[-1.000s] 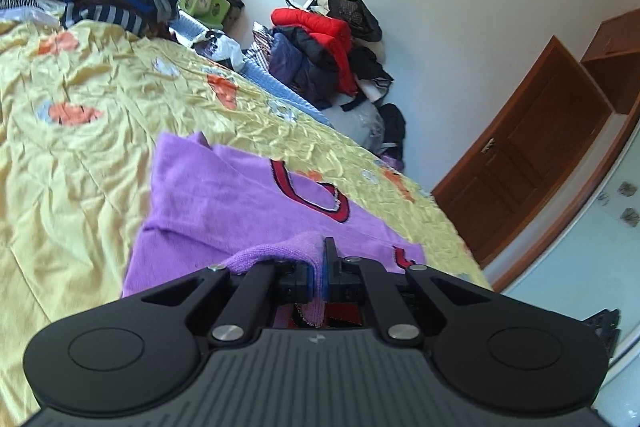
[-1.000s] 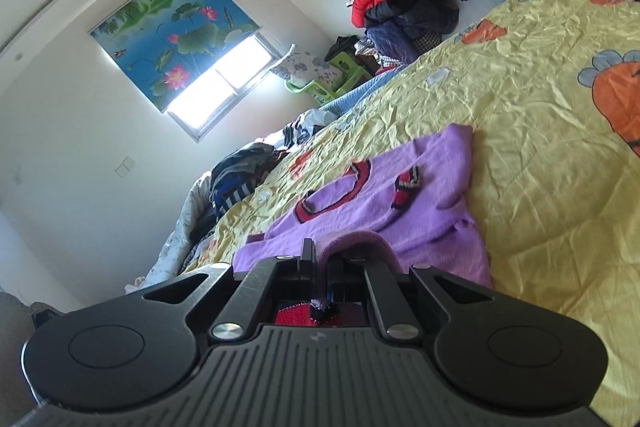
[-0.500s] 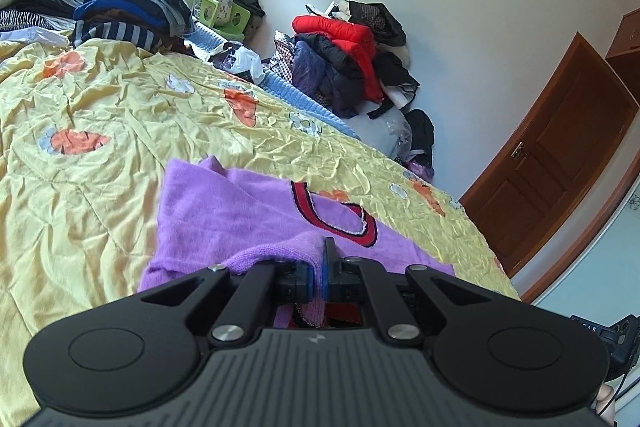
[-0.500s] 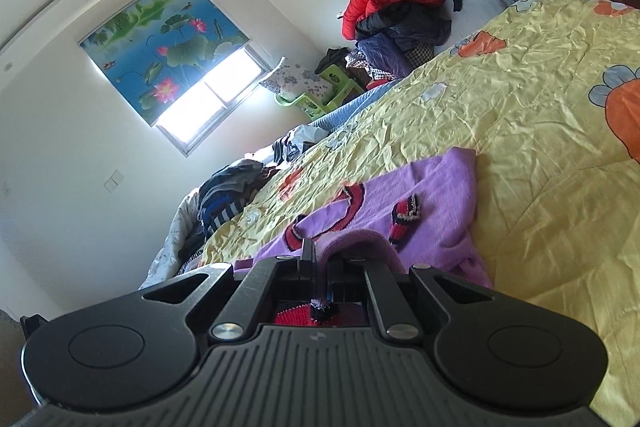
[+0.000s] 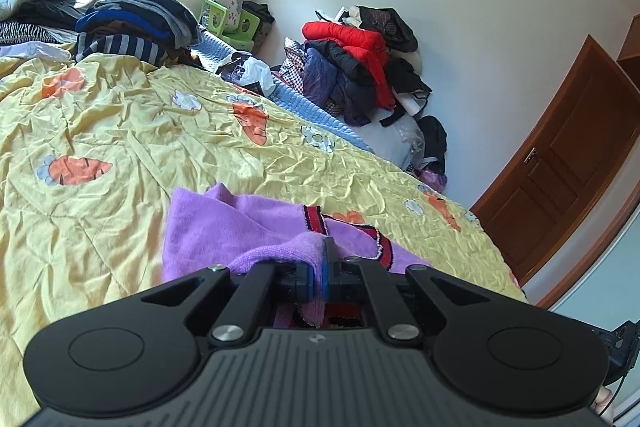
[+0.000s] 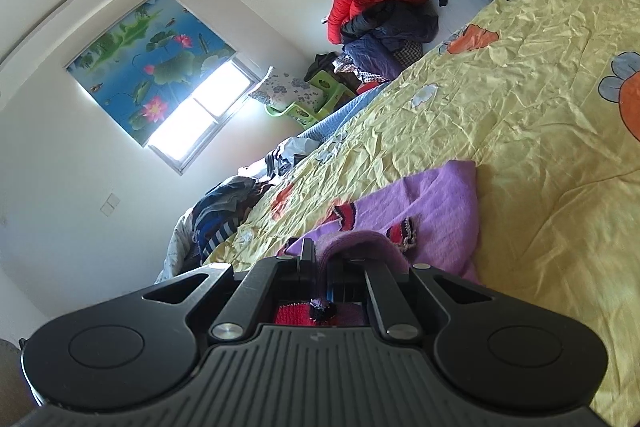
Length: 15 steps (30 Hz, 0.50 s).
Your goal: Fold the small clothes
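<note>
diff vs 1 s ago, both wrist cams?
Both tools, left and right, have carried the gripped edge of the purple sweater forward over its body, hiding more of its red-trimmed neckline. Both stay shut on it. Yellow bedsheet and clothes piles unchanged.

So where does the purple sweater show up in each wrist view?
Left wrist: purple sweater lies low and centre on the yellow bedspread, a fold pinched in the left tongs.
Right wrist: it lies low, right of centre, a fold pinched in the right tongs.
Shared landmark: red jacket atop the clothes heap.
</note>
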Tool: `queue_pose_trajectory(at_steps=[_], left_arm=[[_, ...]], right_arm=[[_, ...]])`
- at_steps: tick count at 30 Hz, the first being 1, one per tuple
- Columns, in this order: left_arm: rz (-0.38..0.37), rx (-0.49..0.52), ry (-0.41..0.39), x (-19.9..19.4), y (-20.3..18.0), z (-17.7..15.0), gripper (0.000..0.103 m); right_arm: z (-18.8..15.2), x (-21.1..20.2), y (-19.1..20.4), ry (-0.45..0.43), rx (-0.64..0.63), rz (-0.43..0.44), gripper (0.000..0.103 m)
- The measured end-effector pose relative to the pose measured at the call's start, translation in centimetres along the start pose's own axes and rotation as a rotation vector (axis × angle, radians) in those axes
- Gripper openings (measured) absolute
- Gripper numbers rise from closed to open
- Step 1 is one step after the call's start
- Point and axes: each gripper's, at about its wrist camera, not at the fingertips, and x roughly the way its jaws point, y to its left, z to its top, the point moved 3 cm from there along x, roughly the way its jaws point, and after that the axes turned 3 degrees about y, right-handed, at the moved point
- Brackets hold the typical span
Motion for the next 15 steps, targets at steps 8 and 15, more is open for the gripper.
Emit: queue_pose_trajectory(at_steps=[8, 15], left_arm=[[0.103, 0.031, 0.027, 2.8, -0.1, 1.1, 0.004], [0.191, 0.062, 0.058, 5.2, -0.2, 1.2, 0.004]], right_arm=[[1.2, 2.4, -0.4, 0.013, -0.018, -0.019, 0.011], [1.5, 4.5, -1.2, 0.032, -0.002, -0.034, 0.011]])
